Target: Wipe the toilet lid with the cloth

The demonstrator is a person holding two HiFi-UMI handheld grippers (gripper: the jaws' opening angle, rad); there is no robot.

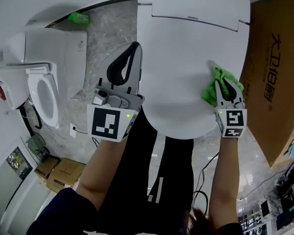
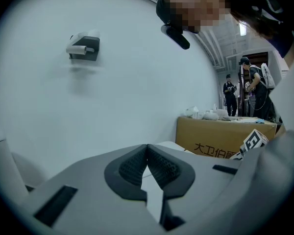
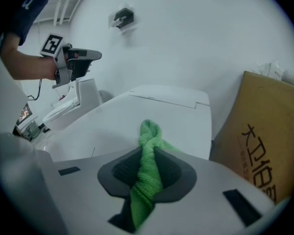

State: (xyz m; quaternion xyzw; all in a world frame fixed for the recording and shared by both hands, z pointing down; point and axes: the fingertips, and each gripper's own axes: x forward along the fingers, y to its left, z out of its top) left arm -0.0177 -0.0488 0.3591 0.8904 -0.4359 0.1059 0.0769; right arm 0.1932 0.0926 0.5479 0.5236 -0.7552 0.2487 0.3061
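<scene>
Right tool (image 1: pixel 223 84) gripping cloth (image 1: pixel 209 94), cloth on toilet lid (image 1: pixel 181 58)

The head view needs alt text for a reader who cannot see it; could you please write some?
Seen from above, the right gripper holds a green cloth against the right side of a closed white toilet lid. The left gripper, shut and empty, hangs by the lid's left edge; a cardboard box stands to the right.

A: What are the surfaces like?
B: The lid (image 1: pixel 186 67) is smooth, glossy white plastic. The cloth (image 3: pixel 149 136) is green, looped and fuzzy. The box (image 1: pixel 274 82) is matt brown cardboard; the floor (image 1: pixel 105 38) is polished, marbled stone.
</scene>
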